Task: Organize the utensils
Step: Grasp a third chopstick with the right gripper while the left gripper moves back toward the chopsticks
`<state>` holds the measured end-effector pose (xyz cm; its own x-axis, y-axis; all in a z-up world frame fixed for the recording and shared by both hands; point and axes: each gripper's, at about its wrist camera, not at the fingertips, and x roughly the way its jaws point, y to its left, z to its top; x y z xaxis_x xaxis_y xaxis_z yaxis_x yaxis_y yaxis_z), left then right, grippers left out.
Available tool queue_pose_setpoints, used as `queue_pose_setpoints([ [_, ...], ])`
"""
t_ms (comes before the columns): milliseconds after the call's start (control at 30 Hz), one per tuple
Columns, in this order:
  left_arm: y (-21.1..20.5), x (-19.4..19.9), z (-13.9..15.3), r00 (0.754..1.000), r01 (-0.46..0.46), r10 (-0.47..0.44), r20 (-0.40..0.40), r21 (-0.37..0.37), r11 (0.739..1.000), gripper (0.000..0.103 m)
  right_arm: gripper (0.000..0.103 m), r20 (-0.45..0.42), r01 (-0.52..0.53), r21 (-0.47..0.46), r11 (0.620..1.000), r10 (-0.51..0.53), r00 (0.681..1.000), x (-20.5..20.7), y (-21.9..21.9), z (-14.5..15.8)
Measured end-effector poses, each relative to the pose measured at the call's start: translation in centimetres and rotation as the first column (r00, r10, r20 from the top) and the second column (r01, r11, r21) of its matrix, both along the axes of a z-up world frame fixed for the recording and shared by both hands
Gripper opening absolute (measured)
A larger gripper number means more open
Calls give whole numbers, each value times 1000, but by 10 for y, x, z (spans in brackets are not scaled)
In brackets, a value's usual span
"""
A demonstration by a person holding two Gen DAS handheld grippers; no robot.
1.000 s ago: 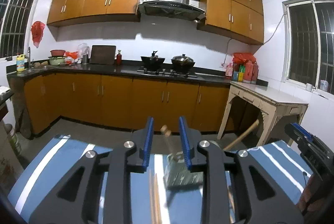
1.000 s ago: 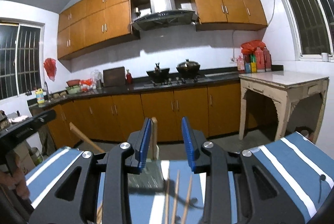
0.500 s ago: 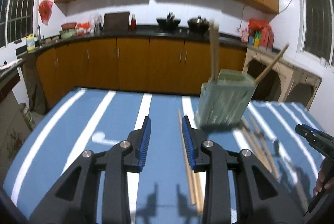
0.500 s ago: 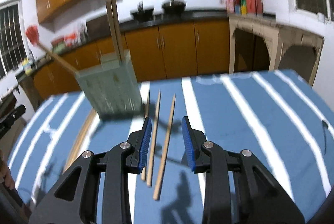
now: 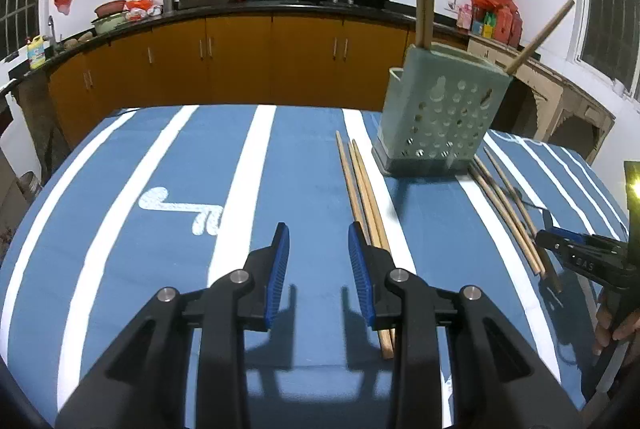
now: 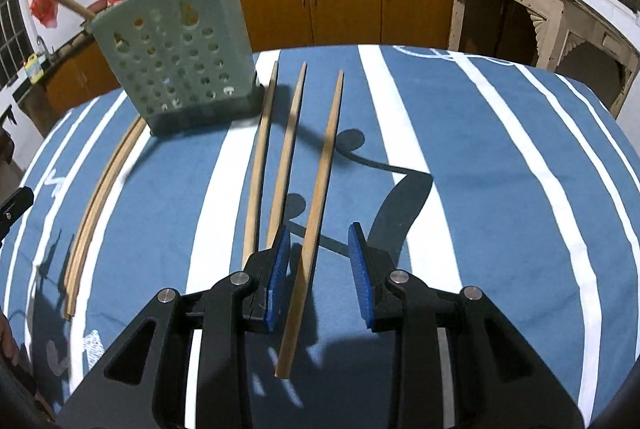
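Note:
A pale green perforated utensil holder (image 5: 440,117) (image 6: 180,57) stands on the blue striped tablecloth (image 5: 160,169) with a few chopsticks upright in it. Loose wooden chopsticks (image 5: 362,185) lie just right of my left gripper (image 5: 317,229), which hovers open over bare cloth with nothing between its pads. More chopsticks (image 5: 506,213) lie right of the holder. My right gripper (image 6: 318,233) is open low over the table. One chopstick (image 6: 324,157) lies on the cloth between its jaws, untouched by the pads. Two others (image 6: 263,149) lie to its left.
A further bundle of chopsticks (image 6: 102,189) lies left of the holder. The right gripper (image 5: 576,253) and the hand (image 5: 612,325) holding it show at the left wrist view's right edge. Orange kitchen cabinets (image 5: 240,61) and a pale side table (image 6: 520,13) stand beyond the table's far edge.
Both grippers have dropped toward the table and tilted downward, so the cloth and chopsticks now fill the views. The right gripper has come over one chopstick. Jaw gaps look unchanged.

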<state>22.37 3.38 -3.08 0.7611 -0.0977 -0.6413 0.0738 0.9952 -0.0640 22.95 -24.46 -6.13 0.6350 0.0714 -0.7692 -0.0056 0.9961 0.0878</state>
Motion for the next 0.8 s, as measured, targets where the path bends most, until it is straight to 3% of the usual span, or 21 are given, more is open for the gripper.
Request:
queue_pose_setpoints([
  [100, -3, 4, -5, 1000, 13, -13, -24, -4, 1000, 31, 29, 11, -2, -46, 999, 2, 1000, -3, 4, -2],
  [167, -4, 5, -8, 999, 24, -25, -40, -13, 1000, 31, 17, 14, 2, -42, 999, -1, 1000, -4, 3, -3],
  [267, -7, 9, -14, 997, 41, -43, -68, -24, 999, 31, 8, 15, 17, -35, 999, -17, 1000, -7, -3, -2],
  [433, -17, 15, -23, 990, 79, -83, -112, -39, 996, 29, 8, 14, 113, -24, 993, -113, 994, -7, -27, -2],
  [600, -29, 22, -33, 981, 118, -119, -151, -17, 993, 17, 8, 16, 114, -34, 993, -113, 993, -8, -31, -2],
  [800, -34, 25, -38, 978, 126, -123, -171, 5, 992, 14, 8, 19, 103, -37, 994, -102, 995, -9, -28, -2],
])
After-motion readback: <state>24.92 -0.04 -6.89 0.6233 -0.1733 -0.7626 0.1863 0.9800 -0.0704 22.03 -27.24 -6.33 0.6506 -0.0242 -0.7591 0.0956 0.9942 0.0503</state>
